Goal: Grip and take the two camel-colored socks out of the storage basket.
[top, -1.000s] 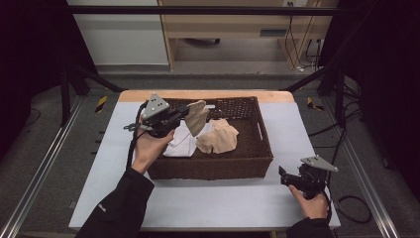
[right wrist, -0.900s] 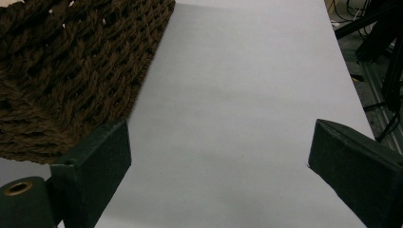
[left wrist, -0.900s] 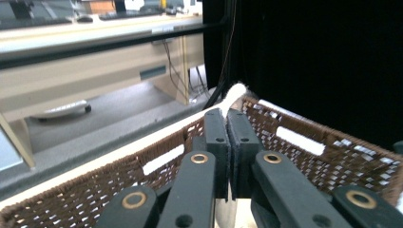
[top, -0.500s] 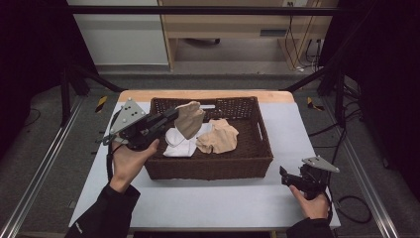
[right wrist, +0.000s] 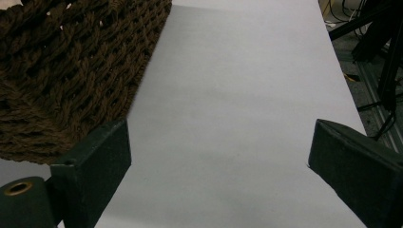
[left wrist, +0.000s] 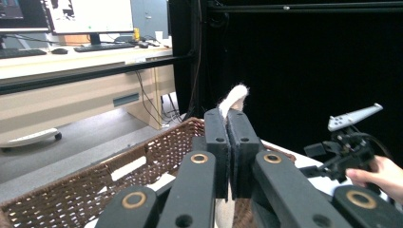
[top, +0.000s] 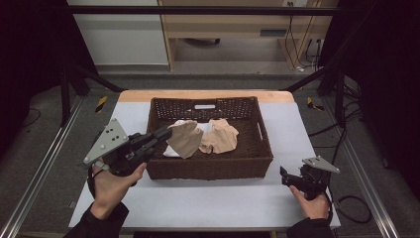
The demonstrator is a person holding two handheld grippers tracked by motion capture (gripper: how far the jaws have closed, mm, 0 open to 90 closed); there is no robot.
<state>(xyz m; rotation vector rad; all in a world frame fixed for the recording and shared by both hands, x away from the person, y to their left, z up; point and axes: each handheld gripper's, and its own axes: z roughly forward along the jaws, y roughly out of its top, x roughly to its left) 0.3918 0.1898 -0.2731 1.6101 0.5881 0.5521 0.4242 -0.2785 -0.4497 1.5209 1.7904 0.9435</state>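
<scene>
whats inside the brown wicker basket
Inside the brown wicker basket: a white cloth and a crumpled beige cloth. A tan cloth, clamped by the left gripper, hangs above, covering some of them.

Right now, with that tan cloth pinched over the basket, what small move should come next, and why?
Probably carry the tan cloth leftward past the basket rim to bare table. The left hand-held gripper is shut on it, and it hangs lifted above the other cloths.

both grippers, the left gripper (top: pixel 166 133) and the right gripper (top: pixel 284 172), are built black, topped with grey three-cornered plates; brass-ringed screws are seen; dark sleeves are worn.
</scene>
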